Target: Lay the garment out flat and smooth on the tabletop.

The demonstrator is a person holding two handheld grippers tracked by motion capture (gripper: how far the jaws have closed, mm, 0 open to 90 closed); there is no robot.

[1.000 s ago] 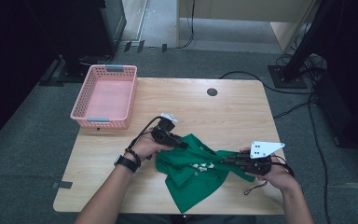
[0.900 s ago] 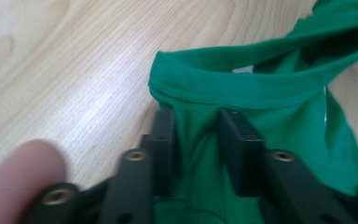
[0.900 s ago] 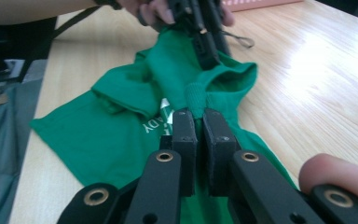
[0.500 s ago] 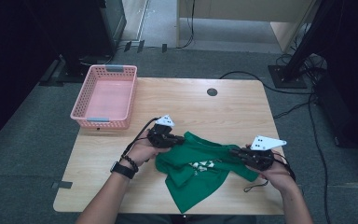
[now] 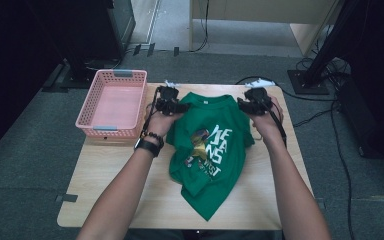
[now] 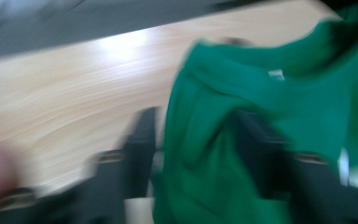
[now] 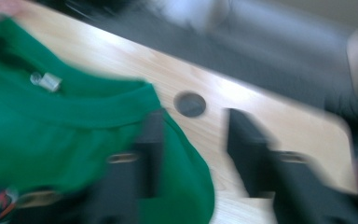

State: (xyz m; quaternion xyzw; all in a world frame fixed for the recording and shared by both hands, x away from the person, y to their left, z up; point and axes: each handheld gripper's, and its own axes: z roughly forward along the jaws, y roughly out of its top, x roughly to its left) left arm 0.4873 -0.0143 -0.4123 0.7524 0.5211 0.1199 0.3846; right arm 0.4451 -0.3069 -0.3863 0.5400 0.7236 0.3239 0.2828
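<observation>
A green T-shirt (image 5: 215,145) with a white and coloured print lies front up on the wooden table (image 5: 115,175), collar toward the far edge. My left gripper (image 5: 172,106) is at its far left shoulder and my right gripper (image 5: 252,104) at its far right shoulder. In the left gripper view the left gripper (image 6: 196,114) has just been opening, and loose green cloth (image 6: 307,107) bulges between its parted jaws. In the right gripper view the right gripper (image 7: 195,114) has also just been opening. The shirt's shoulder edge (image 7: 65,140) lies by one jaw, with bare table between the jaws.
A pink plastic basket (image 5: 111,131) stands at the table's far left, beside my left hand. A round cable hole (image 7: 189,103) sits in the tabletop just beyond the right shoulder of the shirt. Dark equipment, cables and stands surround the far side of the table.
Both hands swept from the near middle to the far side of the table, drawing the crumpled shirt out flat with its print up. Both grippers went from shut to open.
</observation>
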